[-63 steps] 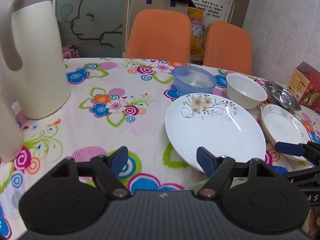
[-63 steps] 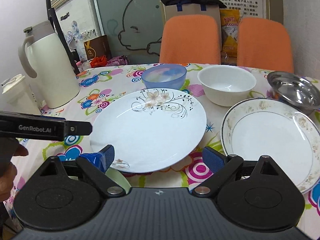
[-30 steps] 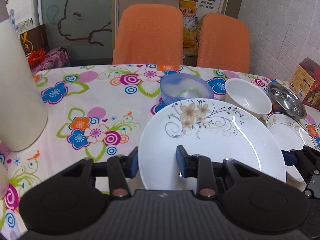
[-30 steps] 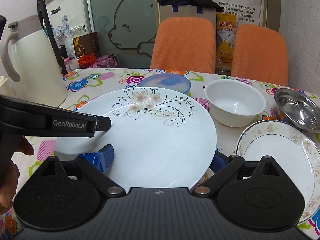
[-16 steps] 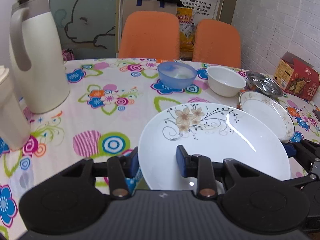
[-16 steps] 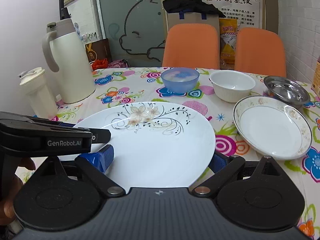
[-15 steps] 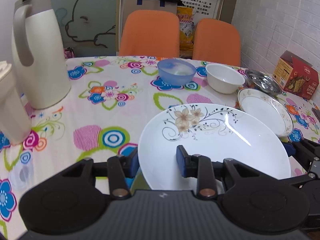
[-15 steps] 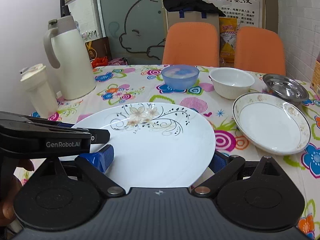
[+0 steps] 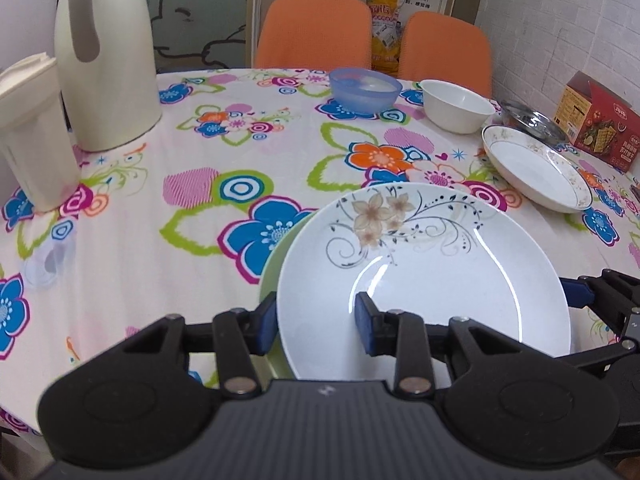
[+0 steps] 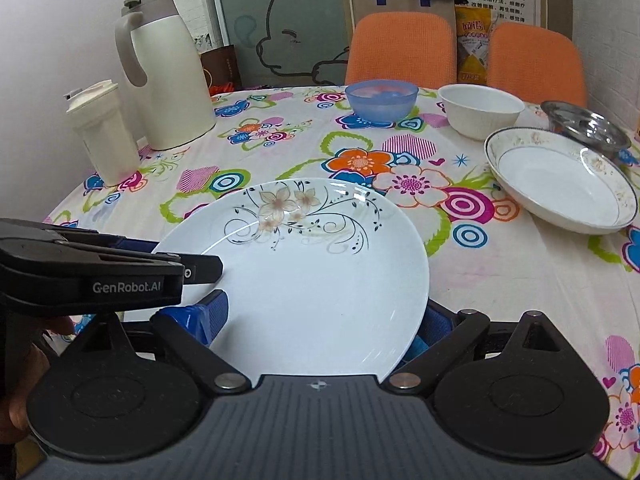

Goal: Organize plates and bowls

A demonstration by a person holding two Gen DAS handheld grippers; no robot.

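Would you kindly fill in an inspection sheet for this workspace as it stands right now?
Surface: table under a flowered tablecloth.
Job's things: large white flower-painted plate held over a pale green plate; gold-rimmed white deep plate, blue plastic bowl, white ceramic bowl and steel dish on the cloth.
Clutter: cream thermos jug, cream lidded tumbler, red carton.
Grippers: left gripper clamps the flowered plate's near-left rim; right gripper fingers straddle it, wide apart.
Cables: nothing seen.
Surroundings: two orange chairs, white brick wall.
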